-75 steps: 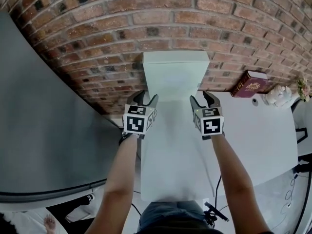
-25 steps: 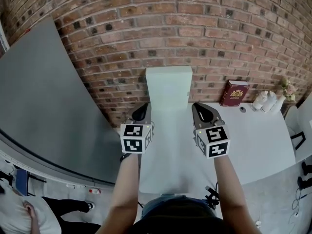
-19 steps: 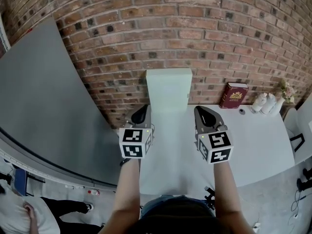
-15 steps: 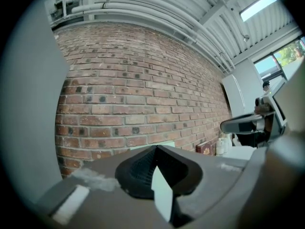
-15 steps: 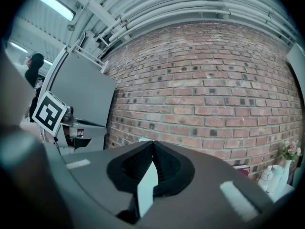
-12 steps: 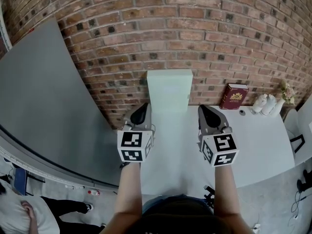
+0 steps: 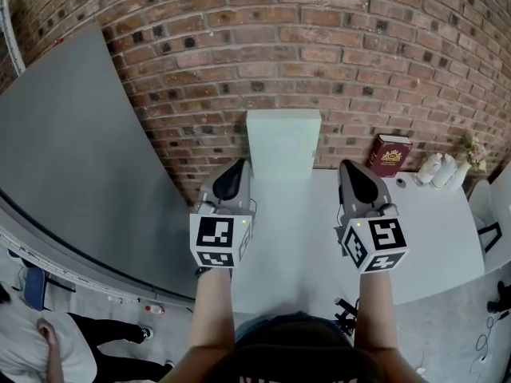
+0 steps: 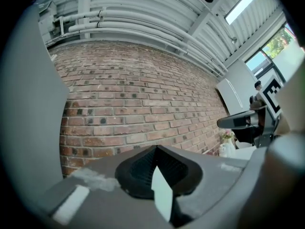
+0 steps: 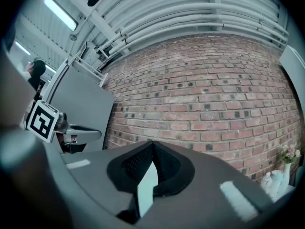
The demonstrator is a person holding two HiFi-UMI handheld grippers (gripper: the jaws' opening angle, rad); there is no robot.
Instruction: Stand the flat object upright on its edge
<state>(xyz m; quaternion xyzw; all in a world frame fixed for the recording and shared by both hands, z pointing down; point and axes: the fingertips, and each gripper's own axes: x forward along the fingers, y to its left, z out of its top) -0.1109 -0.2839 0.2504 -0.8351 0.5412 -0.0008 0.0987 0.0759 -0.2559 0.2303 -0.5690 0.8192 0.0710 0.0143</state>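
Note:
A dark red book (image 7: 389, 155) with a gold emblem stands at the back right of the white table (image 7: 431, 230), its cover facing me, against the brick wall. My left gripper (image 7: 236, 167) is held above the table's left edge, well left of the book, jaws shut and empty. Level with it, my right gripper (image 7: 350, 169) is just left of the book and nearer to me, also shut on nothing. The left gripper view shows closed jaws (image 8: 156, 150) pointed at the brick wall. The right gripper view shows the same (image 9: 152, 145).
A pale upright box (image 7: 283, 144) stands against the wall between the grippers. White figurines (image 7: 439, 168) and a small flower pot (image 7: 475, 148) sit right of the book. A large grey panel (image 7: 72, 158) leans at the left. A person (image 7: 32, 345) is on the floor below.
Three seconds ago both grippers' jaws stood open; since one second ago they are shut. Both grippers have drawn back toward me, and the right one has drifted to the right.

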